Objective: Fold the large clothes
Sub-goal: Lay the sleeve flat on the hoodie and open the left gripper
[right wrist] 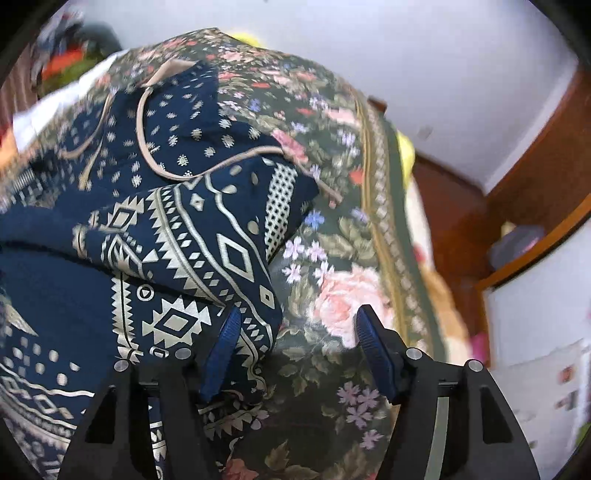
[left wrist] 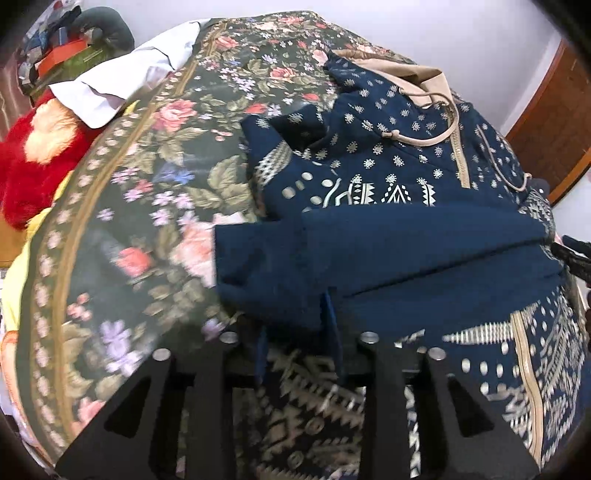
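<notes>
Left gripper (left wrist: pixel 295 332) low in its own view, black finger frames either side, blue pads (left wrist: pixel 327 314) largely buried under a plain navy fold of the navy printed garment (left wrist: pixel 388 155); looks clamped on that fold, though motion blur hides the contact itself; right gripper (right wrist: pixel 297 332) spread wide, nothing between the pads, left blue fingertip (right wrist: pixel 227 336) resting against the garment's patterned edge, right fingertip (right wrist: pixel 369 332) over bare bedspread.

Navy printed garment spread across the floral bedspread (left wrist: pixel 155 155), partly folded; plain reverse side turned up in a broad band across the middle of the left view, with gold geometric print above and below it; small gold motifs scattered over the upper part; beige neckline trim (left wrist: pixel 424 140) with a thin drawstring curving across the chest; beige lining showing at the far collar; from the right view, bunched into a rounded ridge with bold diamond and zigzag bands (right wrist: pixel 207 236), its edge ending just beside the open pads.

Beyond the bedspread's far left edge: white cloth (left wrist: pixel 122 77), red furry item (left wrist: pixel 33 162), yellow fabric along the near-left border, a grey rounded shape (left wrist: pixel 107 29) and a blurred stack of boxes; brown wooden furniture (right wrist: pixel 517 177) to the right against a pale wall (right wrist: pixel 406 55).
</notes>
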{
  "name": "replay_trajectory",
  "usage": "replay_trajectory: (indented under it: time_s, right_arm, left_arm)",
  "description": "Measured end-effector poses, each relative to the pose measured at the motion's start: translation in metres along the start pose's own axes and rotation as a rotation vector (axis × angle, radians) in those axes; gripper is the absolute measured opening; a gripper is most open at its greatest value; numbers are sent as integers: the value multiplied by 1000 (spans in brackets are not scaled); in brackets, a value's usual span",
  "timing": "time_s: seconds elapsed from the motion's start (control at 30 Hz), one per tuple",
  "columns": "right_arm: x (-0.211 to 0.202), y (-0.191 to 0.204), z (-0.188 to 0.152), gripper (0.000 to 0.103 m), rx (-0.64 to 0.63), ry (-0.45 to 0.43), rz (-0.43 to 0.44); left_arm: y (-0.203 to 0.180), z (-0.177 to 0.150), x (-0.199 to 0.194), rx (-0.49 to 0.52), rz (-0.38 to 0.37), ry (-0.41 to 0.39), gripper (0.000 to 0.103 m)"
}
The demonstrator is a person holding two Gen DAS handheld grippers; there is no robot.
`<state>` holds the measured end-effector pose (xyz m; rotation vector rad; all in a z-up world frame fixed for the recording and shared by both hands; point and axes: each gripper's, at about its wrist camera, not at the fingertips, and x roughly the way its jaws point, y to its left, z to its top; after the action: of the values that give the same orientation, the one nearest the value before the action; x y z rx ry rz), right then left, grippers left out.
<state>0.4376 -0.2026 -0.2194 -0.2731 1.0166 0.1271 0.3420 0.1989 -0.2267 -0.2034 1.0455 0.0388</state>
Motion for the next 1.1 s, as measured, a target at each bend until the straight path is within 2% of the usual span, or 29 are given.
replay_trajectory:
  time_s: [0.1, 0.13, 0.23, 0.3, 0.4, 0.5, 0.57, 0.63, 0.67, 0.7, 0.77, 0.8, 0.83, 1.0, 1.1]
  right_arm:
    - [2, -2, 0, 70, 6, -5, -1]
    - [2, -2, -1, 70, 0, -12, -8]
    - [-2, -2, -3, 71, -1, -23, 1]
    - [-4, -10, 3, 71, 33, -31, 41]
    - [-20, -17, 15, 71, 103, -74, 150]
    - [-20, -7, 34, 71, 108, -74, 184]
    - [-8, 9, 45, 71, 55, -54, 145]
    - [8, 18, 50, 71, 14, -39, 38]
    - [20, 21, 51, 71, -7, -31, -52]
    - [24, 20, 50, 72, -6, -31, -83]
    - [32, 9, 50, 84, 31, -34, -98]
    - [35, 1, 51, 92, 52, -36, -110]
    - [37, -4, 51, 93, 65, -41, -118]
    - [31, -12, 55, 94, 60, -51, -161]
    - [14, -18, 55, 92, 80, -51, -104]
  left_arm:
    - [13, -4, -13, -4, 130, -7, 37]
    - [21, -5, -18, -18, 147, -13, 37]
    - [40, -6, -33, -67, 151, -24, 37]
    - [44, -2, -41, -82, 146, -42, 37]
    - [35, 7, -40, -71, 109, -46, 37]
    - [17, 18, -19, -37, 99, -15, 39]
    - [5, 20, -5, -8, 110, 10, 39]
    - [-7, 21, 10, 20, 154, 28, 39]
    - [-11, 21, 15, 29, 174, 29, 39]
    - [-13, 21, 19, 35, 184, 30, 40]
    - [-13, 19, 22, 40, 196, 34, 44]
    - [-13, 18, 23, 49, 209, 32, 51]
    - [-12, 14, 22, 74, 229, 25, 57]
    - [-10, -3, 13, 186, 297, 16, 64]
    - [-7, -5, -1, 175, 286, 26, 63]
